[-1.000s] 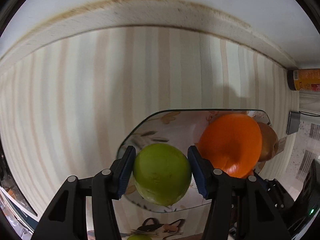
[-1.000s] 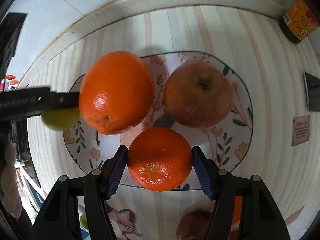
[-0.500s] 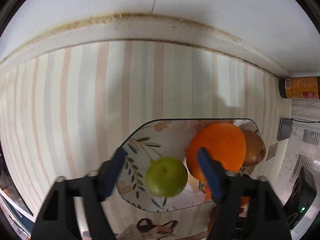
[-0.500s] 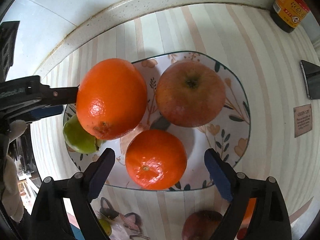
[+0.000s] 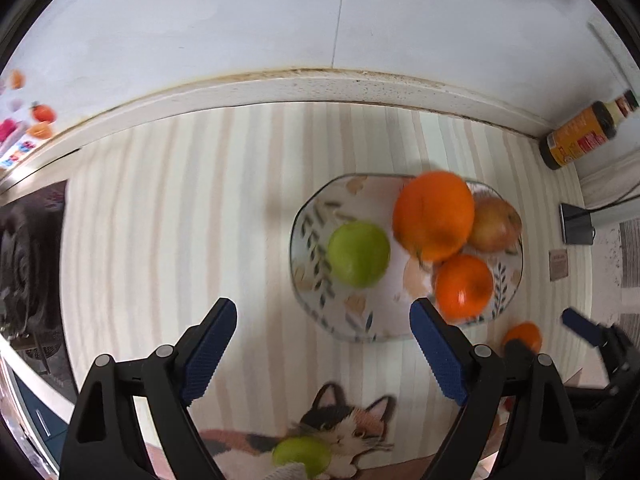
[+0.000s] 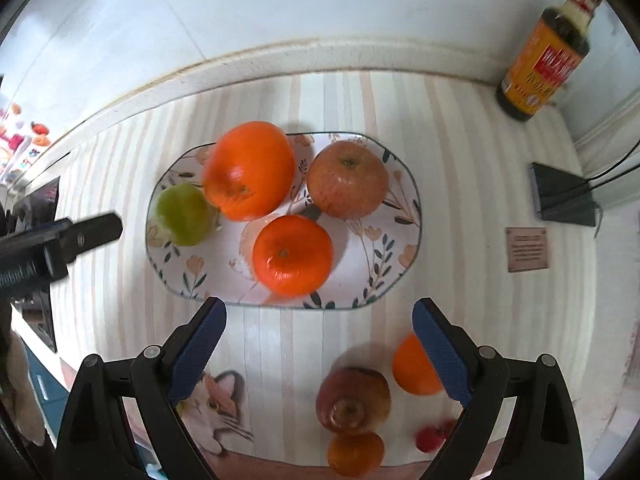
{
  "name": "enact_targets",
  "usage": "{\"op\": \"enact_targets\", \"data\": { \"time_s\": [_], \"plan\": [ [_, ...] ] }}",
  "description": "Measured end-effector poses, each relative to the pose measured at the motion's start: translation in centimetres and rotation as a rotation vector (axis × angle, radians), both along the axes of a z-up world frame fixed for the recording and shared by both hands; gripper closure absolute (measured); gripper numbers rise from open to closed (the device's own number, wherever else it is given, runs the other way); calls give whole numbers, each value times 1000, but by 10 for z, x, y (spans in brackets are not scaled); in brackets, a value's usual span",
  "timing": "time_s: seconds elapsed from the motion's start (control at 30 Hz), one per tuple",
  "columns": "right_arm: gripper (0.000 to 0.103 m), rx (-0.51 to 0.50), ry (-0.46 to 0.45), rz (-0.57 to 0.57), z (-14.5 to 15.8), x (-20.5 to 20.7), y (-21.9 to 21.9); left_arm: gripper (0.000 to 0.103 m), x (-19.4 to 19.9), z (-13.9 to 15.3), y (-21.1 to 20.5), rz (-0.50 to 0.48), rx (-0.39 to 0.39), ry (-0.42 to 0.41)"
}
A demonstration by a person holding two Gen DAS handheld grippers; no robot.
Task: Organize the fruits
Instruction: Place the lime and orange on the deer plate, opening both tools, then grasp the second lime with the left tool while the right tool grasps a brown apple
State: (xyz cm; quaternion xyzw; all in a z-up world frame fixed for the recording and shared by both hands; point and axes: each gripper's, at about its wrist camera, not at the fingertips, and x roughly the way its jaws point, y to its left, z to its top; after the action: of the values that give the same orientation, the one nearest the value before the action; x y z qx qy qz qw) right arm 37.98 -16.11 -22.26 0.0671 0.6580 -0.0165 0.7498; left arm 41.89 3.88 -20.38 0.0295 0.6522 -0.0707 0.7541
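A floral plate (image 6: 400,264) (image 5: 316,304) on the striped cloth holds a green fruit (image 6: 184,214) (image 5: 359,253), a big orange (image 6: 250,170) (image 5: 434,216), a small orange (image 6: 293,255) (image 5: 464,285) and an apple (image 6: 347,179) (image 5: 496,224). My left gripper (image 5: 323,350) is open and empty, short of the plate. My right gripper (image 6: 320,350) is open and empty, near the plate's front edge. Loose on the cloth are an apple (image 6: 353,400), an orange (image 6: 416,366), another orange (image 6: 355,454) and a green fruit (image 5: 302,456).
A sauce bottle (image 6: 544,50) stands in the back right corner by the wall. A dark box with a cable (image 6: 562,196) and a small brown card (image 6: 527,249) lie at the right. A small red fruit (image 6: 432,438) lies near the front.
Both grippers opened, let go of the green fruit and the small orange on the plate, and pulled back toward the front edge.
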Motion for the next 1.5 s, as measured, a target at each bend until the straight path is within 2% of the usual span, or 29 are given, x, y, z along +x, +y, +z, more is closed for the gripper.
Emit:
{"op": "enact_targets", "data": {
  "time_s": [0.2, 0.43, 0.7, 1.0, 1.13, 1.2, 1.23, 1.37, 1.5],
  "plan": [
    [7, -17, -86, 16, 41, -37, 5, 14, -50, 28, -1, -6, 28, -102],
    [7, 10, -165, 3, 83, -71, 5, 14, -93, 71, -4, -11, 9, -197],
    [7, -15, -244, 9, 125, -106, 6, 14, -121, 105, -7, -20, -26, -243],
    [7, 16, -300, -4, 156, -128, 6, 14, -140, 121, -8, -7, -50, -262],
    [3, 64, -284, -41, 148, -133, -3, 14, -141, 112, -4, 12, -58, -238],
    [3, 78, -260, -51, 137, -135, -7, 2, -139, 102, -1, 27, -53, -211],
    [3, 85, -240, -55, 129, -135, -10, 2, -139, 95, 1, 32, -49, -202],
    [3, 95, -135, -71, 79, -138, -22, 2, -139, 62, 7, 45, 5, -142],
    [3, 117, 5, -88, 13, -144, -30, 3, -142, 9, 14, 57, 62, -22]
  ]
}}
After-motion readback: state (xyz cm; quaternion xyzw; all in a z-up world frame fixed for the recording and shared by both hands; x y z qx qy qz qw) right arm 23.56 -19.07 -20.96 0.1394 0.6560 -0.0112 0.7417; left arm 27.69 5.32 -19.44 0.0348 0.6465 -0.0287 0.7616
